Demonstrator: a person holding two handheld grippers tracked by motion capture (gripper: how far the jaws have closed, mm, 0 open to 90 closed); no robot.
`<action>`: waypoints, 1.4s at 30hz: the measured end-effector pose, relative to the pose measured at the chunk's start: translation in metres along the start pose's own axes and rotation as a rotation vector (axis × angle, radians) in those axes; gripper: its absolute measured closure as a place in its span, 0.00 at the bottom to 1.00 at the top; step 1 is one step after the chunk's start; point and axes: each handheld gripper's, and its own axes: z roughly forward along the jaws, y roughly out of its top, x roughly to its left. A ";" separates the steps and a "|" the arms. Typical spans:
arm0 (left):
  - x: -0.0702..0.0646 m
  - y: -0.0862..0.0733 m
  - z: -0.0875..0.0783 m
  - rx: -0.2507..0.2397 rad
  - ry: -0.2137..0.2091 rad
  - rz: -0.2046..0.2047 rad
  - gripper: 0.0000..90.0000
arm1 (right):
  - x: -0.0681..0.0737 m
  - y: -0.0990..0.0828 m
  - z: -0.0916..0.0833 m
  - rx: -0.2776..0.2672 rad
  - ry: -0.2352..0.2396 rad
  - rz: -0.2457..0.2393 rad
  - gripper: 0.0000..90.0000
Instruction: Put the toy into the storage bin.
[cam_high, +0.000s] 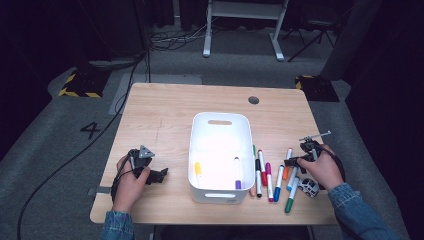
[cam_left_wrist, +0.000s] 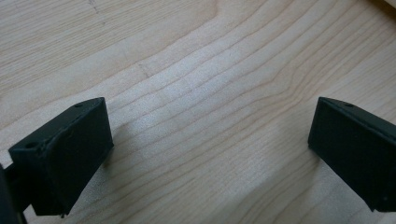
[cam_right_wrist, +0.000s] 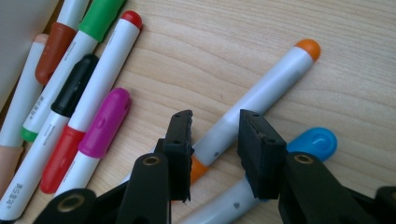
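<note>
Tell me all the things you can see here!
table: one, light wood, middle
bin: one, white, table centre
yellow marker: one, inside bin
purple marker: one, inside bin
loose markers: about eight, mixed colours, right of bin
orange marker: one of those, between right gripper's jaws
round thing: one, black-and-white, near right hand
left gripper: black, open, over bare wood
right gripper: black, astride orange marker, grip unclear

Left gripper over the bare light-wood counter: its two black fingers stand wide apart, nothing between them, wood grain running across beneath, shadows beside each.
</note>
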 end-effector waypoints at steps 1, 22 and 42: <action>0.000 0.000 0.000 -0.003 0.003 0.000 0.00 | 0.001 0.001 0.001 -0.002 0.002 0.001 0.73; 0.000 0.000 0.000 0.002 0.002 0.000 0.00 | 0.022 0.026 0.028 0.033 -0.054 -0.096 0.82; 0.000 0.000 0.000 0.003 0.002 0.001 0.00 | 0.034 0.029 0.032 0.045 -0.129 -0.155 0.85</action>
